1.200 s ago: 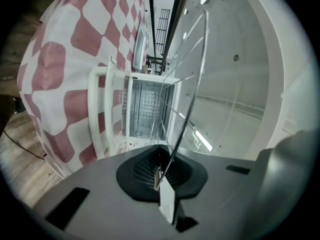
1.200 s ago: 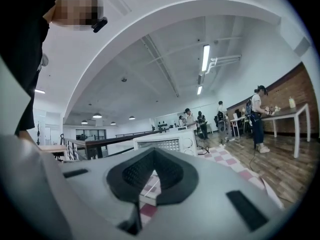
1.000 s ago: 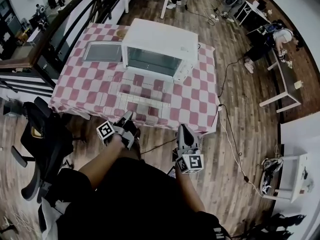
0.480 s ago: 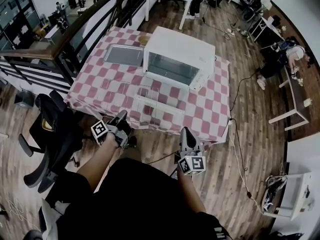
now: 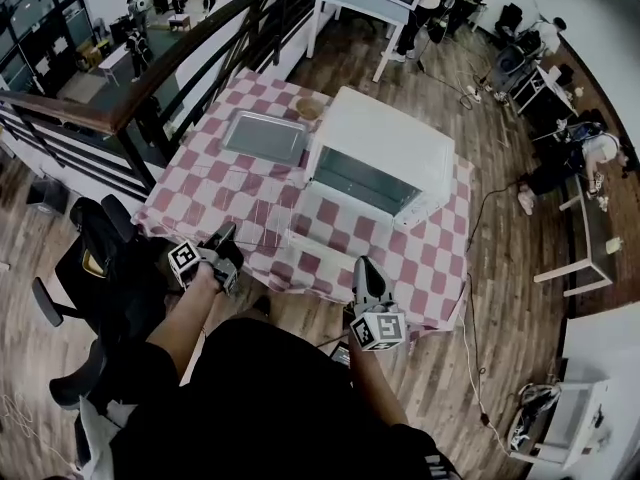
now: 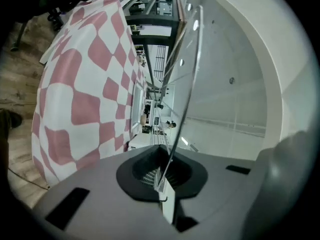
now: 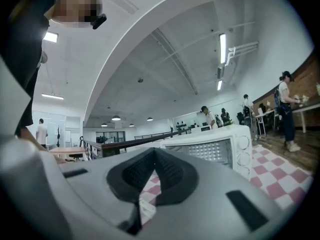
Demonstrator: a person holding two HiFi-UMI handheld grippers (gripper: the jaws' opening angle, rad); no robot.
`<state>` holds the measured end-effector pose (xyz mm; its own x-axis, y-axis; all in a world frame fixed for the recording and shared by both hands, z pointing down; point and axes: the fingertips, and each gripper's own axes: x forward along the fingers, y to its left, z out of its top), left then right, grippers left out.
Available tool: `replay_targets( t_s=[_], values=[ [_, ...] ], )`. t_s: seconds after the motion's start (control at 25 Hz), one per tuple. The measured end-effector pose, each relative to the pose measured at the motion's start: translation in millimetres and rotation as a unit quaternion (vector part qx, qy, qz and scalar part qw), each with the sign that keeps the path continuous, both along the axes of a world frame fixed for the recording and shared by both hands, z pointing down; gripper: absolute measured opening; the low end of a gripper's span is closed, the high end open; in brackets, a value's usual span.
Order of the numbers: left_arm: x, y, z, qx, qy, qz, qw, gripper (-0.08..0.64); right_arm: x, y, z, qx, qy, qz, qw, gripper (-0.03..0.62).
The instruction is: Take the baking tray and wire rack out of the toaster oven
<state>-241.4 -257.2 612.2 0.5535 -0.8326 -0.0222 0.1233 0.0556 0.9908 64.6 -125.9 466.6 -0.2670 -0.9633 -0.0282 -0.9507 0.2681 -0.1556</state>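
- Left gripper [image 5: 226, 236]: jaws clamped on one thin edge wire of the rack [image 5: 268, 226].
- The rack hangs over the table's [image 5: 190, 193] near edge, in front of the oven [image 5: 385, 153].
- Right gripper [image 5: 362, 268]: jaws together, nothing in them, hanging off the table's edge.
- The tray [image 5: 265, 136] lies flat on the table, left of the oven and well apart from both grippers.
- The rack looks light and stiff with slick wires. A one-edge pinch probably lets it swing, so grip beside a cross-wire.
- The tray looks like thin, rigid, light metal. Take it by the raised rim and keep it level.
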Motion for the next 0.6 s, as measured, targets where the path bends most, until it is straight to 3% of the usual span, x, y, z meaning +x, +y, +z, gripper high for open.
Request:
replay_targets(
  t_s=[0.2,0.6],
  values=[
    [-16.2,-56.6,27.0,-0.025,0.001,0.004,0.9997,-0.005,-20.3,-54.1,-8.6,0.001,0.006,-0.006,1.0,0.003],
    [-16.5,-117.6,86.5,-0.074,-0.052,0.074,0.9932,-0.005,-23.4,-101.6,10.0,-0.024,-0.002,0.03,0.999,0.003]
  ],
)
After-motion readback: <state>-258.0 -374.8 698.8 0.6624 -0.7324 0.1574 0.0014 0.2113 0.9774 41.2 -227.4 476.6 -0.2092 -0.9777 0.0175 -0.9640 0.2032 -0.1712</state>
